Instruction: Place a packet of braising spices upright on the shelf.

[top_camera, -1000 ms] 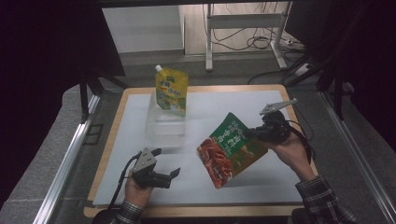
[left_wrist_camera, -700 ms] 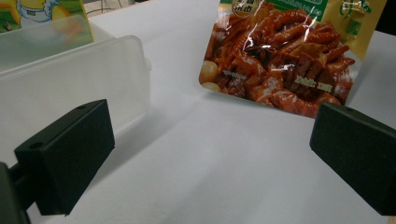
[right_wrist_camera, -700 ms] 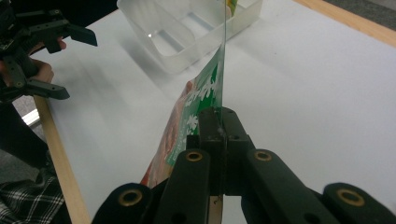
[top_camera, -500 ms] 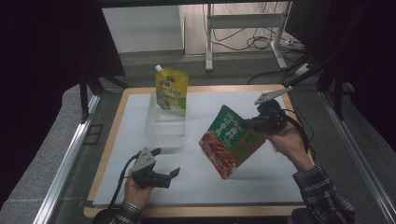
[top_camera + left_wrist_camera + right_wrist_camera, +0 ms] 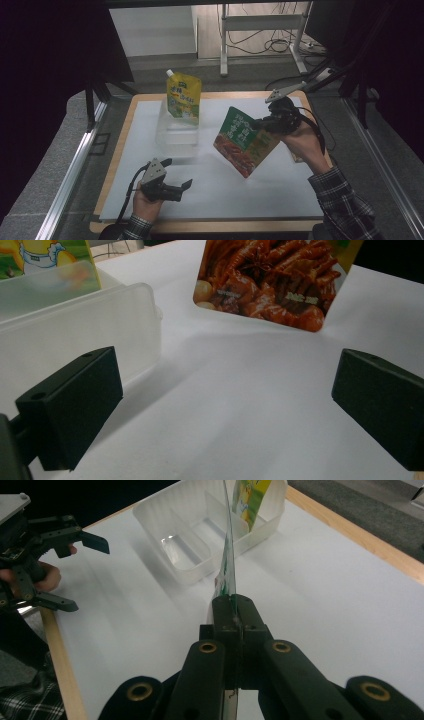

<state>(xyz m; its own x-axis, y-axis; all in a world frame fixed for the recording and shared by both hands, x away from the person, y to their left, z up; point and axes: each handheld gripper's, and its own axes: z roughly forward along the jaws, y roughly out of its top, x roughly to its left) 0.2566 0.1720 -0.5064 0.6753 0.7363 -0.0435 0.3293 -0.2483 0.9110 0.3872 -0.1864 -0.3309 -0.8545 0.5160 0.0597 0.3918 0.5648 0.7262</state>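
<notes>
Toward three o'clock on the white table [image 5: 280, 195], the right gripper [image 5: 264, 124] pinches the green-and-red snack pouch [image 5: 245, 141] at its edge, jaws pressed together on it, holding it tilted and lifted off the surface. At seven o'clock the left gripper [image 5: 179, 175] rests low with jaws spread wide, holding nothing. Near eleven o'clock sits a clear plastic bin [image 5: 176, 136], with a yellow spouted pouch [image 5: 183, 96] standing upright at its far end.
</notes>
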